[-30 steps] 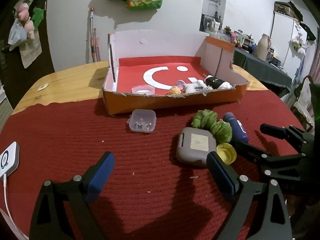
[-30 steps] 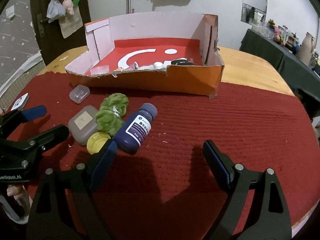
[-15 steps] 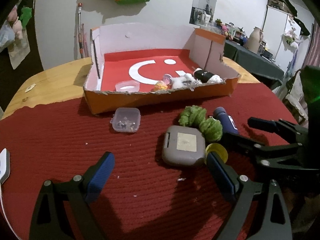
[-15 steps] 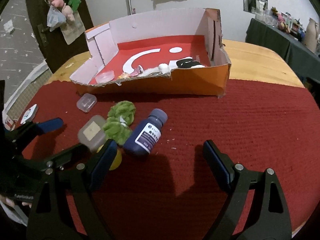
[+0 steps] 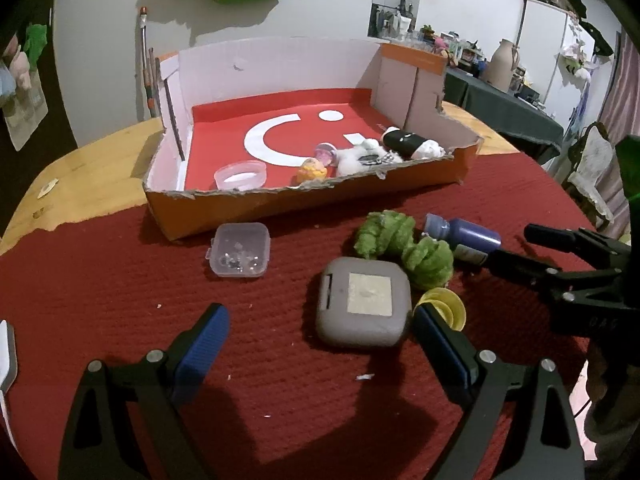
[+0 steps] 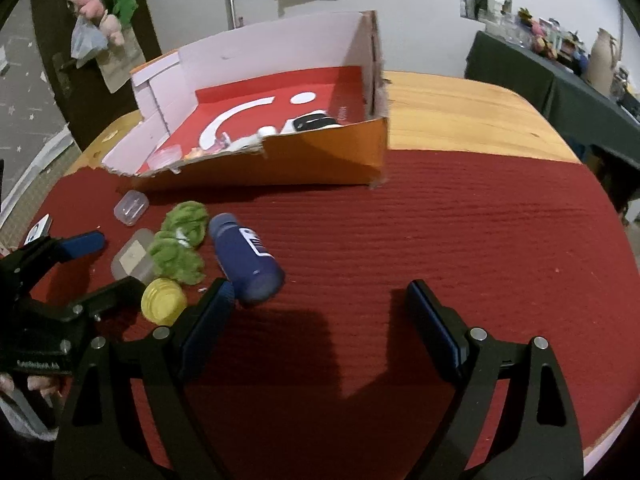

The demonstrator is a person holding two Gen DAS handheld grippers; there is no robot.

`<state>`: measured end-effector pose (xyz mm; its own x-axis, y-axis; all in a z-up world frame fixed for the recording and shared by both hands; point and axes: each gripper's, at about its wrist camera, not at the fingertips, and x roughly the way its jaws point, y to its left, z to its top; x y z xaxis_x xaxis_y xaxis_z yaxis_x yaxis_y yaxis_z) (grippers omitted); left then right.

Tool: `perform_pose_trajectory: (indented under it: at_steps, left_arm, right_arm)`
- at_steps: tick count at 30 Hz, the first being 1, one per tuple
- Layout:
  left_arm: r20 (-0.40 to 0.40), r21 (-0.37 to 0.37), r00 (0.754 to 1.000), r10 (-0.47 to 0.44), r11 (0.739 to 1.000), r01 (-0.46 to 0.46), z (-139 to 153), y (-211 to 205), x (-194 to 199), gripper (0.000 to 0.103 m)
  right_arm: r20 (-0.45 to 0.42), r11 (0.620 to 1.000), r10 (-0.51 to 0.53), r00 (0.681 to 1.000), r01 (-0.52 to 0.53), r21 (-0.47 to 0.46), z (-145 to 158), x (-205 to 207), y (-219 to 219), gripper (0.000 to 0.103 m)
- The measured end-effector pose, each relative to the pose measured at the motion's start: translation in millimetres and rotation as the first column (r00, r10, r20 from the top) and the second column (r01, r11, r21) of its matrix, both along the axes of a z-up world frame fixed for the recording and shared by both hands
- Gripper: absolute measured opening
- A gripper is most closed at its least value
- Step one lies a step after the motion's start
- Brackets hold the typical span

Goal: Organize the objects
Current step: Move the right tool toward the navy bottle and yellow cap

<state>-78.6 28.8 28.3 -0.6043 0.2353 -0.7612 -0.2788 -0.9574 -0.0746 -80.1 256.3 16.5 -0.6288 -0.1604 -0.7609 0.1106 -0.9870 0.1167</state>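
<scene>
Red mat [image 5: 120, 280], cardboard box [image 5: 304, 200] behind clutter

Left claw [image 5: 320, 344] spread wide, angled downward, right claw [image 6: 320, 312] likewise spread, both empty

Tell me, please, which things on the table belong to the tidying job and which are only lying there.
Job:
cardboard box
grey case
green yarn
blue bottle
yellow cap
clear plastic box

Lying about:
white device
red cloth
</scene>
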Motion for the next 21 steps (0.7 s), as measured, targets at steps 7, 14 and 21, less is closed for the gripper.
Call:
perform_pose_trajectory:
  at_steps: [7,14,21]
  left_arm:
    - [-0.04,-0.066,0.999,0.007,0.998,-0.01,2.9,-5.0,2.1,0.095]
    - [-0.033,-0.064,0.999,-0.042,0.997,0.04,2.0,-1.9,-4.2,0.09]
    - [-0.006,-0.055,0.996,-0.089,0.995,0.088,-0.3,6.3,-10.8,0.078]
  right_arm:
    - [-0.003,0.999,0.053,0.999,-0.053,-0.001,-0.6,0.6,-7.7,0.088]
    - [-0.005,0.989,0.138,0.99,-0.138,0.049,-0.1,-3.3,-19.8,0.088]
    - [0.028,0.972,0.214,0.976,-0.216,0.094,-4.2,-15.8,-26.3,0.082]
